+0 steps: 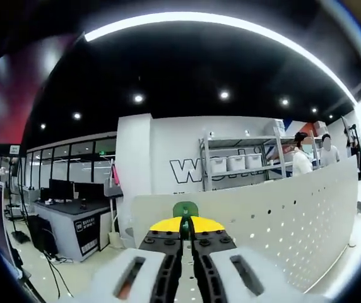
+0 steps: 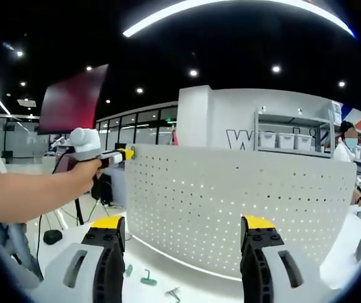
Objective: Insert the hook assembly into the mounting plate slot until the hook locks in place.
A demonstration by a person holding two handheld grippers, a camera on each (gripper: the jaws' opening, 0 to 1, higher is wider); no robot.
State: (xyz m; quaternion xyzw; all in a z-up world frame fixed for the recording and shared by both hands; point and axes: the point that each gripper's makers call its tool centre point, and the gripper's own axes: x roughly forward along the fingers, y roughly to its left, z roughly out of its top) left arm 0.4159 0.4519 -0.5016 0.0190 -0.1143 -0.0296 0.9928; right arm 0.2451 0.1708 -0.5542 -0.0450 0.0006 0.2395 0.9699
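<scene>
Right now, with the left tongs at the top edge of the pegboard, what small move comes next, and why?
Probably ease the left tongs, shut on the green hook, down until it seats in the white pegboard; the hook sits right at the panel's upper edge.

An open-plan office doubling as a test lab: a black ceiling (image 1: 187,57) set with round downlights and a long curved light strip, glass-walled rooms (image 1: 73,151) along one side, and a dark desk (image 1: 73,211) carrying monitors. Metal shelving (image 1: 240,161) stacked with white storage bins stands against a white wall bearing large lettering. People (image 1: 301,154) stand near the shelving. A white perforated panel (image 2: 231,202) rises from a white bench (image 2: 161,268).
</scene>
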